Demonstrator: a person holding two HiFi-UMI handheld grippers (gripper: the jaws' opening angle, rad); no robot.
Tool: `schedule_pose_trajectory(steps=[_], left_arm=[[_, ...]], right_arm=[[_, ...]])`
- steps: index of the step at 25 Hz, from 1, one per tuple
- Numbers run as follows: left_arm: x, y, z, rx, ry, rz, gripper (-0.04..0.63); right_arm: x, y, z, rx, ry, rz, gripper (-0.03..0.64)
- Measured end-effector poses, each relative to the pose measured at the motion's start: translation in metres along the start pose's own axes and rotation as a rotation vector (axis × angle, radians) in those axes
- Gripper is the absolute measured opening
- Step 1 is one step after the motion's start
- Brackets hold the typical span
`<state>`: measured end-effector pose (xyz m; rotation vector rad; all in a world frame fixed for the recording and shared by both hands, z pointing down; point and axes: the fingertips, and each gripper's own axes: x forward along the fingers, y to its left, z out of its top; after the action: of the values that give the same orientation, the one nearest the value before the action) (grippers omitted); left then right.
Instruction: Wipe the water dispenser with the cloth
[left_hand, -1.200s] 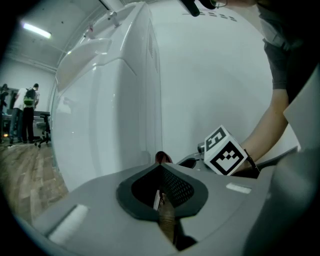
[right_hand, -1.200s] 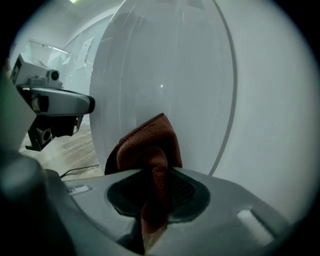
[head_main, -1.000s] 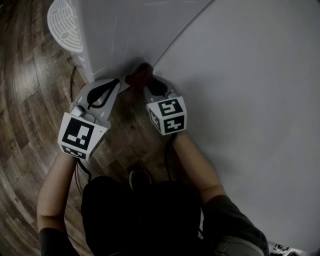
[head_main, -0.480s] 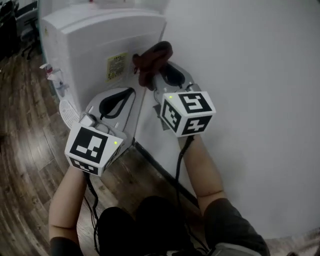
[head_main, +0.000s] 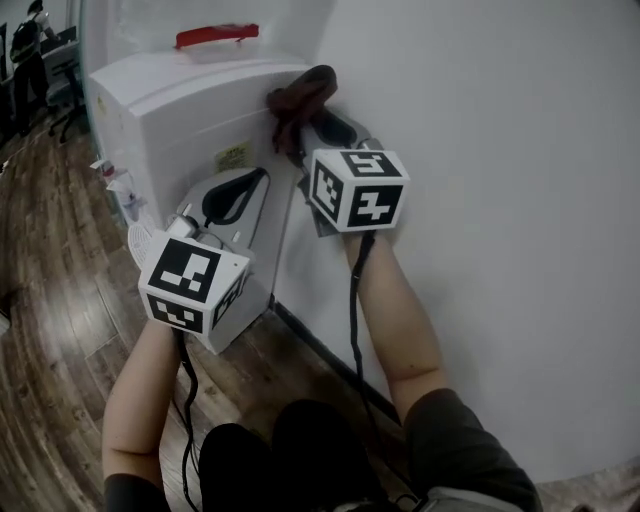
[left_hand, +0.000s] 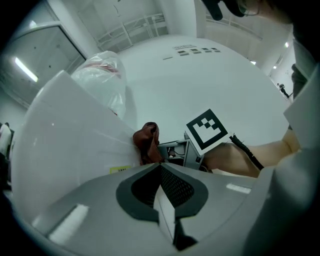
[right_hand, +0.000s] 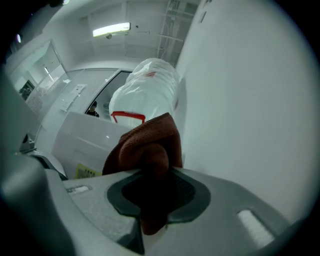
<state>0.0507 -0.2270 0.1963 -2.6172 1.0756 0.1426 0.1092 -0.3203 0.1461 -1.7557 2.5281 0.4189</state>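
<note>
Head view dim, long white ceiling strip light (right_hand: 111, 30) bright in right gripper view, both gripper views fisheye-bent with black corners, near jaws soft, rust-brown woven cloth (right_hand: 147, 157) dark in shadow below

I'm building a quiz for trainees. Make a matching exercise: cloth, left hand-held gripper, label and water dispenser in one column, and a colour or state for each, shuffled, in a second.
1. cloth
2. left hand-held gripper
3. label
4. water dispenser

A. shut, nothing between the jaws
B. yellow
C. white
D. clamped in the right hand-held gripper

Pairs: 1-D, 2-A, 3-B, 4-C
</note>
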Motion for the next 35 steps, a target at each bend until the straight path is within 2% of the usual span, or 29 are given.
schedule_pose_trajectory(steps=[4,8,13,20,25,29,32,35], left_arm=[[-0.006,-0.018,-0.050,-0.059,0.060,-0.017,0.018],[-0.015,-0.037,-0.128,-0.154,0.137,-0.035,0.020],[-0.041,-0.070,-0.231,-0.160,0.257,-0.063,0.018],[-0.085,-0.098,-0.357,-0.285,0.422,-0.064,0.018],[-0.105,-0.120,-0.419,-0.308,0.474,-0.086,0.018],[-0.124,-0.132,-0.458,-0.326,0.514,-0.062,0.018],[-0.134,-0.134,-0.480,-0.381,0.543,-0.023,0.018],[-0.140,-0.135,-0.490,-0.404,0.552,-0.006,0.018]], right_arm=[[-0.011,0.014,-0.064,-0.002,0.088,0.017,0.063],[-0.019,0.028,-0.142,0.019,0.143,0.026,0.063],[-0.042,0.053,-0.260,0.101,0.270,0.059,0.063],[-0.083,0.090,-0.434,0.149,0.453,0.064,0.063],[-0.094,0.114,-0.517,0.132,0.545,0.105,0.063],[-0.108,0.128,-0.571,0.111,0.659,0.145,0.063],[-0.118,0.128,-0.604,0.120,0.738,0.135,0.063],[-0.125,0.125,-0.621,0.116,0.781,0.128,0.063]])
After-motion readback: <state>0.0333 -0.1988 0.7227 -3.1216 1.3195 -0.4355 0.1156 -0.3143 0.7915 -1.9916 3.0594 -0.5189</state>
